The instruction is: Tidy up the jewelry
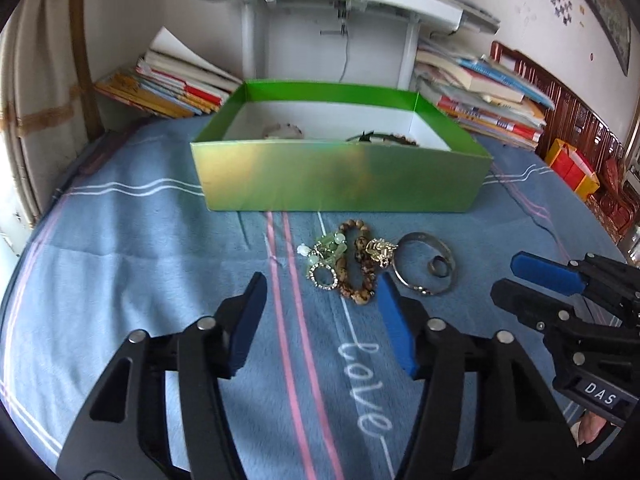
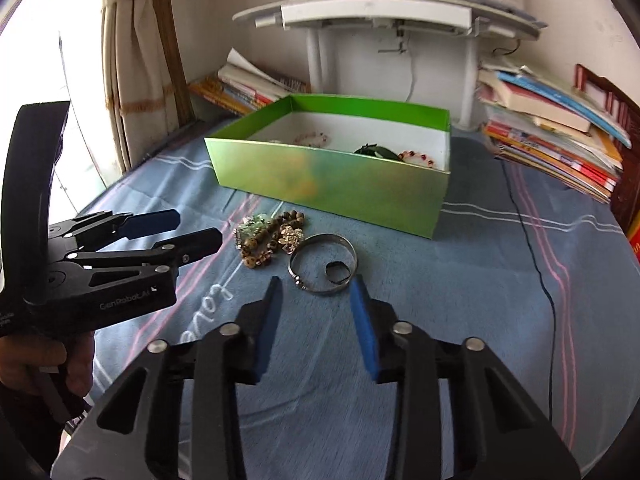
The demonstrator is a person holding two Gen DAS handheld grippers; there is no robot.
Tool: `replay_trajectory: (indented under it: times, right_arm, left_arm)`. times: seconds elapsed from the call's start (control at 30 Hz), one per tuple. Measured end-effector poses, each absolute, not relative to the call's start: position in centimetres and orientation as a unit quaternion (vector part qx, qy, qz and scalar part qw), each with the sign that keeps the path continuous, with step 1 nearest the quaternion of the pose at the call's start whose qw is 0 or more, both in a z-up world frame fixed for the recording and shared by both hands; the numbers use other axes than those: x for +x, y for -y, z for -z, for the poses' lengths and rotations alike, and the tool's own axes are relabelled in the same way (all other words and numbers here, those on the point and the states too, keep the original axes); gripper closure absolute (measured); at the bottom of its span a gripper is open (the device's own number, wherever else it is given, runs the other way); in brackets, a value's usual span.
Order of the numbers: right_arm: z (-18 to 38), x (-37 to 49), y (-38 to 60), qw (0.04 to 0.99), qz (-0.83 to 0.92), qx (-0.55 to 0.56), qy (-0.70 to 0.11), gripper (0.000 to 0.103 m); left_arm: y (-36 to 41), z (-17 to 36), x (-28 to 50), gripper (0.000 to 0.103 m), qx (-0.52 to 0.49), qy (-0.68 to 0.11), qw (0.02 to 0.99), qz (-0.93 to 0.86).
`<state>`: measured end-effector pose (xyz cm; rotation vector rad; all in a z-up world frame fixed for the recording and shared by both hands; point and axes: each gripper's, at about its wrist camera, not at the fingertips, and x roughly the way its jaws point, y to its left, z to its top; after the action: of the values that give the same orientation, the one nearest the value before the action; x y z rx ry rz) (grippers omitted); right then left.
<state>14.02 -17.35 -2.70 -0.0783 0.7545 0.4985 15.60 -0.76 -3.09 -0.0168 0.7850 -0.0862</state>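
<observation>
Some bracelets already lie in the shiny green cardboard box (image 1: 340,176). The little jewelry pile (image 1: 360,264) waits on the blue blanket (image 1: 140,240). The left gripper (image 1: 320,284) and right gripper (image 2: 316,288) are spread apart and hold nothing.

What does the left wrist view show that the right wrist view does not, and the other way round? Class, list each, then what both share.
Only the left wrist view: the left gripper seen from behind, the red and yellow bags, and the right gripper from the side.

Only the right wrist view: the curtain, the hand holding the left gripper, and the black cable across the blanket.

Both: the green box, the bead bracelets, the silver bangle with a small ring inside it, the blue blanket, book stacks, both grippers open.
</observation>
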Motion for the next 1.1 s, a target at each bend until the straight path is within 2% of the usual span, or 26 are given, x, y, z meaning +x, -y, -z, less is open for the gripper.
replay_trajectory:
  times: [0.07, 0.17, 0.23, 0.5, 0.63, 1.1]
  right_arm:
    - [2.9, 14.8, 17.2, 0.896, -0.244, -0.041, -0.37, 0.071]
    - [3.1, 15.8, 17.0, 0.892, -0.248, -0.047, -0.376, 0.071]
    - [3.3, 16.4, 16.9, 0.889, -0.251, -0.047, -0.379, 0.071]
    - [4.2, 18.4, 16.3, 0.873, -0.274, -0.059, -0.398, 0.075]
    - [4.8, 18.9, 15.8, 0.863, -0.289, -0.065, -0.408, 0.081]
    - [5.5, 20.1, 15.7, 0.863, -0.277, -0.058, -0.419, 0.084]
  left_arm:
    - [0.7, 3.7, 16.7, 0.062, -0.013, -0.4, 0.915, 0.048]
    - [0.7, 4.6, 18.1, 0.072, -0.022, -0.419, 0.906, 0.054]
    - [0.7, 5.0, 18.7, 0.075, -0.023, -0.427, 0.902, 0.057]
    - [1.1, 5.8, 20.1, 0.076, -0.021, -0.44, 0.896, 0.06]
    - [1.2, 6.1, 20.2, 0.084, -0.018, -0.436, 0.898, 0.058]
    - [-0.2, 4.9, 18.3, 0.087, -0.042, -0.407, 0.91, 0.062]
